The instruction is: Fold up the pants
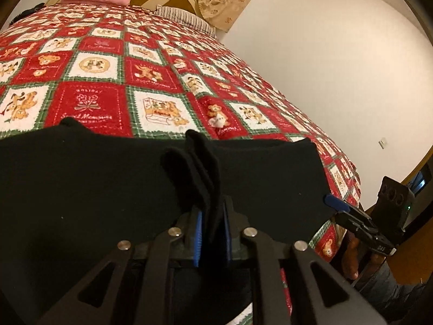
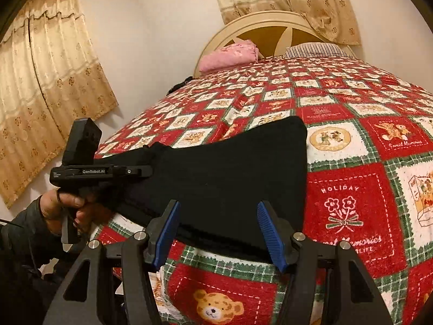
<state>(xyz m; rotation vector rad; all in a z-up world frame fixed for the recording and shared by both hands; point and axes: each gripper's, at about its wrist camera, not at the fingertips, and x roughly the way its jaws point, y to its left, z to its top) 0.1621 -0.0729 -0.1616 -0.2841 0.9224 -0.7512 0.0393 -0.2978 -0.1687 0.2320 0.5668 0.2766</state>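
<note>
The black pants (image 1: 94, 173) lie folded near the foot edge of the bed, also in the right wrist view (image 2: 238, 168). My left gripper (image 1: 212, 211) is shut on a bunched edge of the pants, with fabric sticking up between its blue pads. It shows from the side in the right wrist view (image 2: 147, 170) at the pants' left end. My right gripper (image 2: 217, 216) is open, its blue pads (image 2: 266, 224) standing either side of the pants' near edge without clamping it. It shows at the pants' right corner in the left wrist view (image 1: 334, 201).
The bed carries a red, white and green teddy-bear quilt (image 2: 351, 189). A pink folded cloth (image 2: 230, 57) and a striped pillow (image 2: 316, 50) lie by the headboard (image 2: 270, 24). Curtains (image 2: 40, 94) hang on the left wall. A white wall (image 1: 338, 54) is right of the bed.
</note>
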